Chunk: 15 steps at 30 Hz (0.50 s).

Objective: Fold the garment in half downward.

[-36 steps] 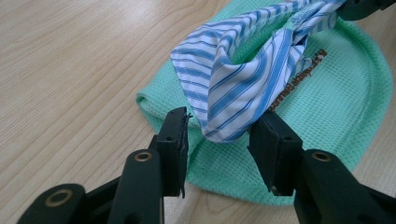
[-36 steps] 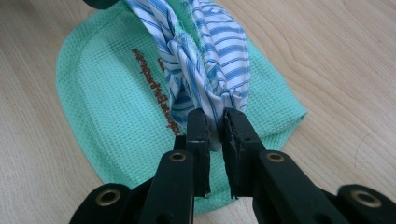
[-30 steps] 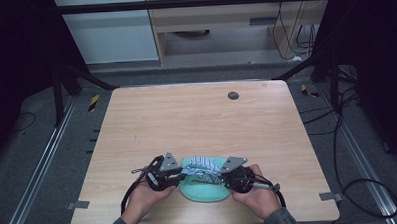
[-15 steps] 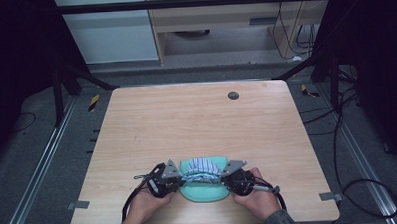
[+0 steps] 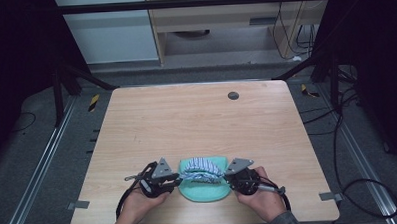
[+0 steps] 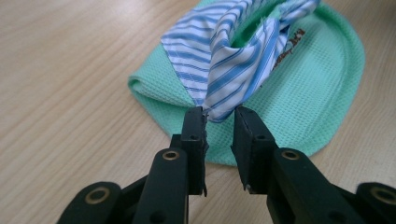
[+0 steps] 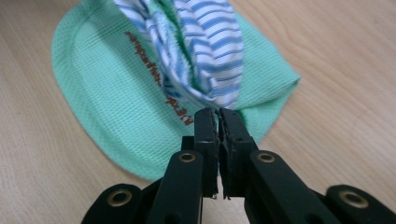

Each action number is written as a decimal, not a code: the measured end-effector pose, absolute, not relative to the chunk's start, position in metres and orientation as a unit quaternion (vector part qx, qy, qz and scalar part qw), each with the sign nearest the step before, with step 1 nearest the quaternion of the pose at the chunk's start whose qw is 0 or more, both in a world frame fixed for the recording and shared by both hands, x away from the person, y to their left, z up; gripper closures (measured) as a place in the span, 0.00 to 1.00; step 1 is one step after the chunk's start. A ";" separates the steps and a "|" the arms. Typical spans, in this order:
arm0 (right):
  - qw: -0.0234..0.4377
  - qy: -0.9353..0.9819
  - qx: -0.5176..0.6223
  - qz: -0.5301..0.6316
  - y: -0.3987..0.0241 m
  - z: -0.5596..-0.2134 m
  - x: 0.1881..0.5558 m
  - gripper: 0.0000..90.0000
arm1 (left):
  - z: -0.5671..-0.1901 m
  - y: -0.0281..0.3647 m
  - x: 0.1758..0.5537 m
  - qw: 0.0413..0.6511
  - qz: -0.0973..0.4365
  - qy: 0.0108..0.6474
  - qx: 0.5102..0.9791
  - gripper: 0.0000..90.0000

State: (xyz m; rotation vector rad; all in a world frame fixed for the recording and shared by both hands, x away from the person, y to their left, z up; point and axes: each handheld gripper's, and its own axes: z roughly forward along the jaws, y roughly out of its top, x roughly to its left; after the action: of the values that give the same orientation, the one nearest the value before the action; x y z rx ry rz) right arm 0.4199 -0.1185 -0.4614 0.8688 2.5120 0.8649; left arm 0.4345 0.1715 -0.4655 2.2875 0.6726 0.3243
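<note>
A mint-green mesh cloth (image 5: 204, 193) lies near the table's front edge, with a blue-and-white striped cloth (image 5: 201, 167) bunched up on top of it. My left gripper (image 5: 180, 176) is at the bundle's left end. In the left gripper view, its jaws (image 6: 219, 119) have just been opening; a corner of the striped cloth (image 6: 229, 70) sits in the gap without being pinched, above the green cloth (image 6: 303, 93). My right gripper (image 5: 223, 175) is at the right end. Its jaws (image 7: 218, 114) are shut on the striped cloth (image 7: 210, 46) just above the green cloth (image 7: 107, 93).
The wooden table (image 5: 197, 122) stretches away bare beyond the cloths, apart from a small dark round disc (image 5: 233, 95) near its far edge. Pale cabinets stand behind the table, and metal rails and cables run along the floor on both sides.
Both hands have edged slightly toward the table's front edge. The cloth bundle stays between the two grippers.
</note>
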 end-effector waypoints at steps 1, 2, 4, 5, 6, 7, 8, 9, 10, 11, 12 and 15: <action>0.175 0.884 0.306 0.305 -0.119 -0.461 0.421 0.96 | -0.462 0.173 0.434 0.361 0.129 0.261 0.886 0.83; 0.178 0.883 0.308 0.306 -0.119 -0.459 0.423 0.96 | -0.460 0.174 0.433 0.360 0.132 0.261 0.886 0.84; 0.182 0.882 0.309 0.306 -0.119 -0.456 0.425 0.96 | -0.456 0.178 0.435 0.356 0.139 0.265 0.885 0.84; 0.184 0.880 0.309 0.309 -0.119 -0.455 0.427 0.96 | -0.454 0.179 0.436 0.357 0.141 0.267 0.884 0.84; 0.185 0.879 0.311 0.310 -0.118 -0.453 0.428 0.96 | -0.454 0.179 0.439 0.359 0.145 0.272 0.881 0.84; 0.186 0.878 0.311 0.313 -0.117 -0.452 0.430 0.96 | -0.454 0.178 0.440 0.361 0.146 0.274 0.880 0.84; 0.186 0.877 0.311 0.316 -0.116 -0.452 0.431 0.96 | -0.454 0.177 0.442 0.364 0.146 0.275 0.878 0.84; 0.186 0.877 0.310 0.315 -0.114 -0.451 0.431 0.95 | -0.455 0.172 0.445 0.371 0.151 0.279 0.873 0.83; 0.187 0.876 0.309 0.319 -0.111 -0.451 0.433 0.95 | -0.455 0.170 0.447 0.375 0.154 0.280 0.870 0.81; 0.187 0.876 0.309 0.320 -0.110 -0.452 0.434 0.95 | -0.457 0.167 0.449 0.376 0.153 0.279 0.870 0.81; 0.185 0.876 0.309 0.321 -0.107 -0.452 0.435 0.95 | -0.458 0.164 0.450 0.377 0.149 0.280 0.870 0.81; 0.177 0.881 0.303 0.318 -0.102 -0.456 0.434 0.95 | -0.465 0.157 0.448 0.364 0.145 0.264 0.881 0.81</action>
State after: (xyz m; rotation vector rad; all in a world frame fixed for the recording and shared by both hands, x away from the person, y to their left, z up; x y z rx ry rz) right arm 0.4342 -0.1020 -0.4560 0.8566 2.4921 0.9013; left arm 0.4484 0.1573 -0.4646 2.2684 0.6805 0.3719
